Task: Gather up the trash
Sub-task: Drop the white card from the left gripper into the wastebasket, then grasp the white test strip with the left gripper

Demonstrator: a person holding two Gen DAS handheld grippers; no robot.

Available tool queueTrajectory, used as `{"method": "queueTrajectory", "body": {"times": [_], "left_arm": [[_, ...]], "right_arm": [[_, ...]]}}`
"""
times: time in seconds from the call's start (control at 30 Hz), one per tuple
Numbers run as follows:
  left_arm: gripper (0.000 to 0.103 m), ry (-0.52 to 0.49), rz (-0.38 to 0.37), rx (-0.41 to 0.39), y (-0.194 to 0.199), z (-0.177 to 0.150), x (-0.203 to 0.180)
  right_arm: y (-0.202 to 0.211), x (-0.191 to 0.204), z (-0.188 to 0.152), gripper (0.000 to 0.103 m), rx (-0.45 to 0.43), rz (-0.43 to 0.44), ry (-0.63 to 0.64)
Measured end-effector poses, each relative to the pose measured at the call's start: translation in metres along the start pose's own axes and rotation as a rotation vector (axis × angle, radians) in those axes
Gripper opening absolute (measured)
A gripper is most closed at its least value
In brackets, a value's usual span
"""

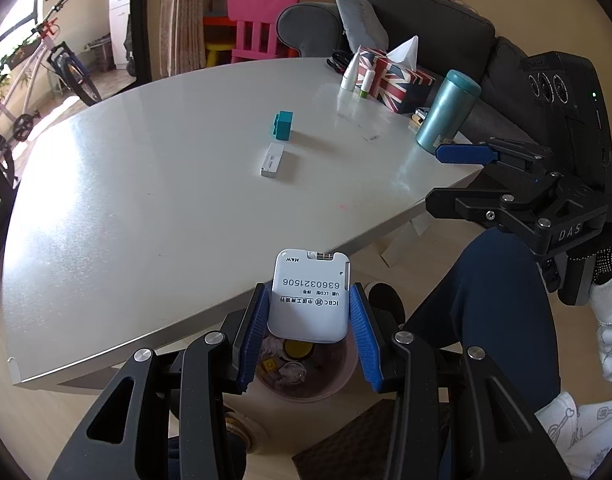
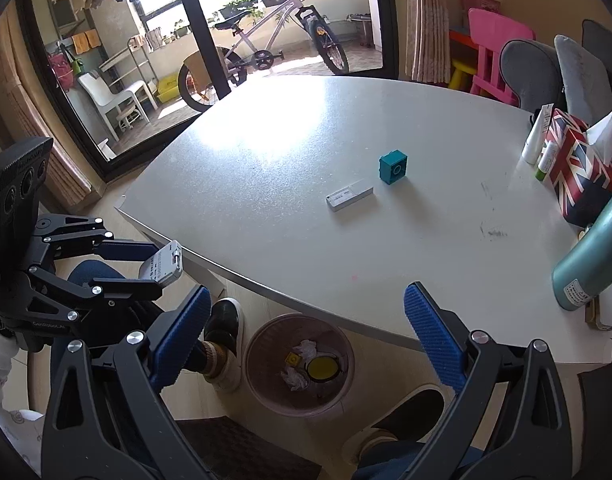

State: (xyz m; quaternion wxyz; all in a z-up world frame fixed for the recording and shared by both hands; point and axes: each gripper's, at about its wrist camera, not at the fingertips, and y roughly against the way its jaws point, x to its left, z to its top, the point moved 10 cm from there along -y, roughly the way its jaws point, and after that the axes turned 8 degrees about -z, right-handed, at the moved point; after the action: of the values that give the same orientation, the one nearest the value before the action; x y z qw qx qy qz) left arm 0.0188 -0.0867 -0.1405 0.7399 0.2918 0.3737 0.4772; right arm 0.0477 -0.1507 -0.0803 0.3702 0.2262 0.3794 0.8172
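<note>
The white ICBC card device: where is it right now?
The white ICBC device is clamped in the left gripper, held just off the table's near edge above the pink trash bin on the floor.

White table (image 2: pixel 290 168), teal block (image 2: pixel 393 168), flask (image 2: pixel 590 264)

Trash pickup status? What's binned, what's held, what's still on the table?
Binned: crumpled paper, a yellow lid and a yellow block lie in the bin. Held: left gripper grips a white device above it. Right gripper is open, empty. Left: teal block and white stick.
</note>
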Motion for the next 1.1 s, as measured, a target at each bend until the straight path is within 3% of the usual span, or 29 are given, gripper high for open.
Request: {"method": "queueTrajectory", "body": {"times": [0.33,0.37,0.4,0.43,1.1], "left_arm": [[0.042,-0.031,-0.004,0.019,-0.014,0.002,-0.011],[0.056,-0.034,-0.001,0.013,-0.014,0.003,-0.011],[0.084,-0.035,0.006,0.004,-0.013,0.004,-0.011],[0.093,-0.041,0.017,-0.015,-0.011,0.007,-0.010],[0.095,-0.023,0.065,-0.033,-0.009,0.023,0.006]], "right_arm": [[0.008,-0.019,0.003,0.096,-0.017,-0.024,-0.043],[0.008,-0.021,0.003,0.096,-0.019,-0.026,-0.046],[0.008,-0.022,0.004,0.096,-0.021,-0.026,-0.050],[0.009,-0.022,0.005,0.096,-0.022,-0.026,-0.052],[0.006,-0.032,0.007,0.096,-0.026,-0.044,-0.072]]}}
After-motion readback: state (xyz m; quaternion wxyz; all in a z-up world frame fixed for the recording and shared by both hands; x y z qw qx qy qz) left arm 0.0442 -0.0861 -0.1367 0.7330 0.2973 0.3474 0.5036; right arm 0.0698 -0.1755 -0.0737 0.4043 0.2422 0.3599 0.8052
